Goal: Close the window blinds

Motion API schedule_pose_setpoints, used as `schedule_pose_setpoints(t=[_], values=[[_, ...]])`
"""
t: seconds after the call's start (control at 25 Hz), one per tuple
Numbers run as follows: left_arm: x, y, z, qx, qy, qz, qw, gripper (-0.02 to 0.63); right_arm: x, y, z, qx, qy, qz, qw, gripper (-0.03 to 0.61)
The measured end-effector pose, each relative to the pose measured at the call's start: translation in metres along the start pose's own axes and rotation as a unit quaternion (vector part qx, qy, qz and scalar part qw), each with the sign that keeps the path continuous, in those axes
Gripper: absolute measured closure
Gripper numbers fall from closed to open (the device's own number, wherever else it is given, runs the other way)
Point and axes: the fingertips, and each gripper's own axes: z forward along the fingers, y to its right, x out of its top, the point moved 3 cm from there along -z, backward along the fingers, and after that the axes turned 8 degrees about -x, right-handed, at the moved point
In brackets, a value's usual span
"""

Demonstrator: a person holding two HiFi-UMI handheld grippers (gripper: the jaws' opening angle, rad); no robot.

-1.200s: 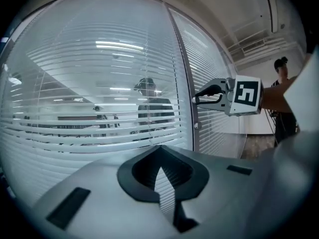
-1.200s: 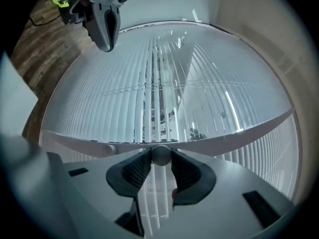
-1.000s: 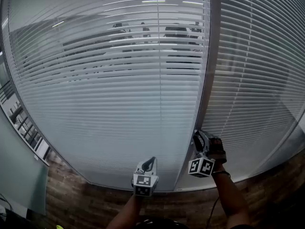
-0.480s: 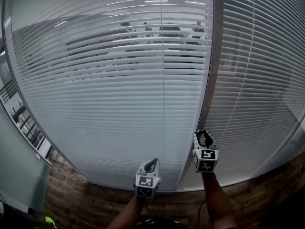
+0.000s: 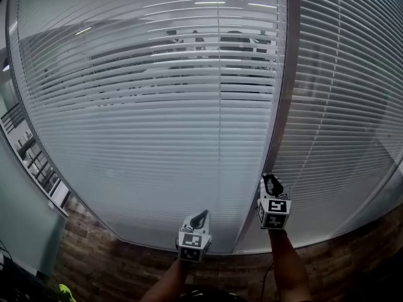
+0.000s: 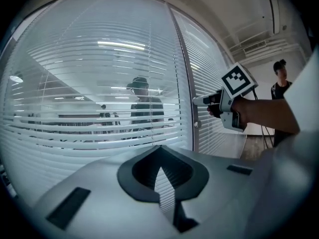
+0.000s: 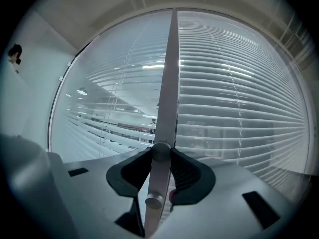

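Glazed partition with slatted window blinds [image 5: 157, 137], seen from just in front of the glass. The blinds hang in two panes either side of a vertical frame post [image 5: 282, 93]. In the upper part of the left pane the slats are tilted open enough to show a room beyond.

Right hand-held gripper [image 5: 272, 182]: level against the post, its jaws having just been closing. They now pinch a small round tilt knob [image 7: 161, 151] between their tips. A second stud [image 7: 153, 200] sits lower on the post, between the jaws but not gripped.

Left hand-held gripper [image 5: 199, 218]: held low before the left pane, jaws together, holding nothing.

Handling, as a judgement: the slats look thin, light and easily bent, and seem to lie behind the glass, so they are not the place to grip. The knob is the working point. It appears rigid, smooth and metallic, so likely slippery. It is best pinched squarely across its width near the jaw tips, firmly enough that a wrist roll turns it and does not slide round it.
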Motion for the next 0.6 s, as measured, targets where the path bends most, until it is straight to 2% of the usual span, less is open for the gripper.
schedule_pose_setpoints(t=[0.2, 0.32, 0.48, 0.6], values=[[-0.005, 0.006, -0.002, -0.010, -0.016, -0.010, 0.9998, 0.614, 0.003, -0.006, -0.005, 0.004, 0.001, -0.096, 0.995, 0.451], [-0.010, 0.008, 0.006, -0.015, -0.015, -0.002, 0.9998, 0.614, 0.008, -0.007, -0.003, 0.012, 0.007, -0.187, 0.982, 0.451], [-0.007, 0.014, 0.006, -0.022, -0.029, -0.015, 0.9992, 0.614, 0.004, -0.008, -0.002, 0.017, 0.015, -0.306, 0.952, 0.451], [-0.009, 0.014, 0.007, -0.021, -0.023, -0.010, 0.9995, 0.614, 0.001, -0.010, -0.001, 0.010, 0.029, -0.405, 0.914, 0.451]])
